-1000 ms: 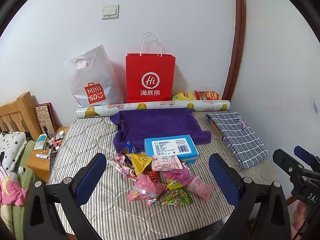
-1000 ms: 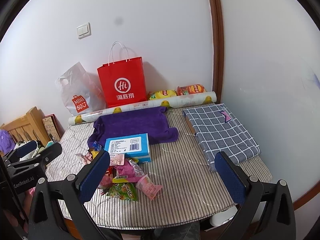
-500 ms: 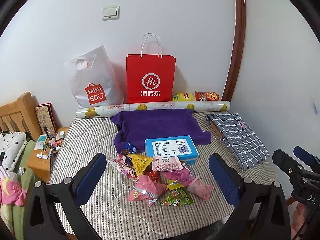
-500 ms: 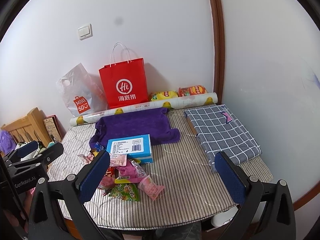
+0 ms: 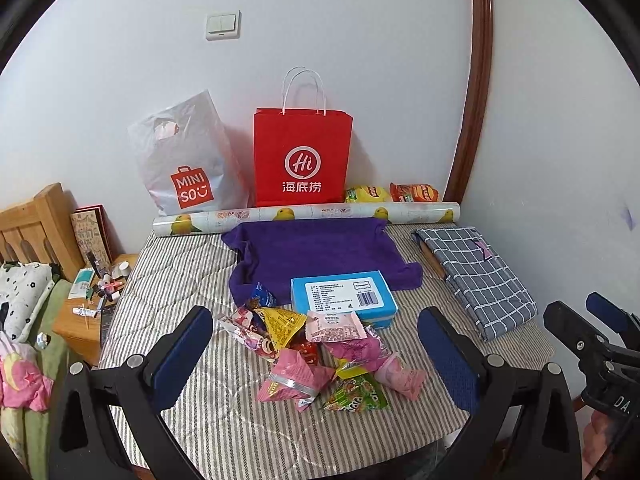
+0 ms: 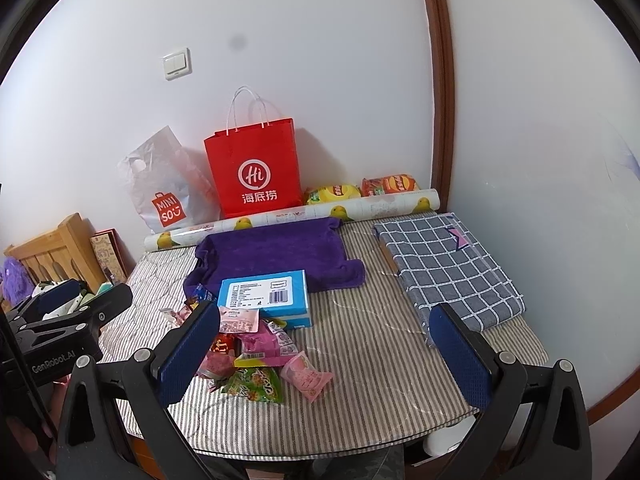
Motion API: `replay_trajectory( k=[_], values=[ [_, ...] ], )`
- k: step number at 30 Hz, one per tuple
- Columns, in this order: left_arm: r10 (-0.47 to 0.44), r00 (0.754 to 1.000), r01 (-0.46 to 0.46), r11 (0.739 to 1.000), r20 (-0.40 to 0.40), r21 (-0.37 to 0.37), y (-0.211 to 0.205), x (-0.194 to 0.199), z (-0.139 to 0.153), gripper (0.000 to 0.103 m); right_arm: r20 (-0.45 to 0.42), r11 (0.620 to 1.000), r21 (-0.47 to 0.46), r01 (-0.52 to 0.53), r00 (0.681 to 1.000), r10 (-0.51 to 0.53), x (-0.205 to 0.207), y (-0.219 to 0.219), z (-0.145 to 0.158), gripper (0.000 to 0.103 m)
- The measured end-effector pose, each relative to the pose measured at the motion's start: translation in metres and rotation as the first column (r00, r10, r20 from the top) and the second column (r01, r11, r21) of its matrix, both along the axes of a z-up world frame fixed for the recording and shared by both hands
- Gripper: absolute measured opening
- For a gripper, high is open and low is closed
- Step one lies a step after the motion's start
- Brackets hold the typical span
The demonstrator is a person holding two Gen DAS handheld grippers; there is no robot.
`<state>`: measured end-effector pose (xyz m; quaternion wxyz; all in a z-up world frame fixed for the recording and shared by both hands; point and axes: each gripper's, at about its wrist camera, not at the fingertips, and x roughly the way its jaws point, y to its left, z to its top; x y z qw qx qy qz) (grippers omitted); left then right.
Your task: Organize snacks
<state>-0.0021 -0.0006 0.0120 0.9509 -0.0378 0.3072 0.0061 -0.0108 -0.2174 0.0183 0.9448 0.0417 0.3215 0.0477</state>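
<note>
- Even, soft indoor light, bright on the wall [image 5: 360, 40]; sharp focus.
- Red bag [image 5: 303, 158] casts a faint shadow toward 3 o'clock.
- Fisheye bends edges; corners black.

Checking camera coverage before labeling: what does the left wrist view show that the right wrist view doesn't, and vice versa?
Only the left wrist view: the small bedside stand cluttered with tubes and bottles, the spotted pillow, and the right gripper at its right edge.

Only the right wrist view: a purple plush toy by the headboard, and the left gripper at its left edge.

Both: the snack pile, blue box, purple towel, red bag, and checked cloth. Both grippers are open and empty.
</note>
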Motion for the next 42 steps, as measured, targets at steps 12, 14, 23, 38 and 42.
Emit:
replay_trajectory(
  k=[12, 14, 23, 38, 42],
  values=[
    [0.013, 0.999, -0.012, 0.999, -0.033, 0.037, 0.012, 0.008, -0.017, 0.102, -0.017, 0.998, 0.010, -0.059, 0.998, 0.059, 0.009, 0.008, -0.020, 0.103],
    [0.017, 0.999, -0.016, 1.000, -0.050, 0.022, 0.018, 0.011, -0.025, 0.100, -0.047, 0.998, 0.002, -0.064, 0.997, 0.064, 0.016, 0.010, -0.033, 0.103],
    [0.098, 0.984, -0.096, 0.995, -0.148, 0.021, 0.057, 0.035, -0.073, 0.098, -0.144, 0.994, -0.029, -0.105, 0.985, 0.099, 0.046, 0.014, -0.108, 0.090],
    [0.103, 0.952, -0.122, 0.991, -0.288, -0.050, 0.097, 0.072, -0.140, 0.097, -0.292, 0.938, -0.083, -0.336, 0.908, 0.299, 0.077, 0.043, -0.210, 0.068],
    [0.092, 0.950, -0.115, 0.992, -0.300, -0.059, 0.101, 0.078, -0.148, 0.097, -0.342, 0.922, -0.127, -0.365, 0.889, 0.305, 0.088, 0.055, -0.227, 0.068]
  ],
)
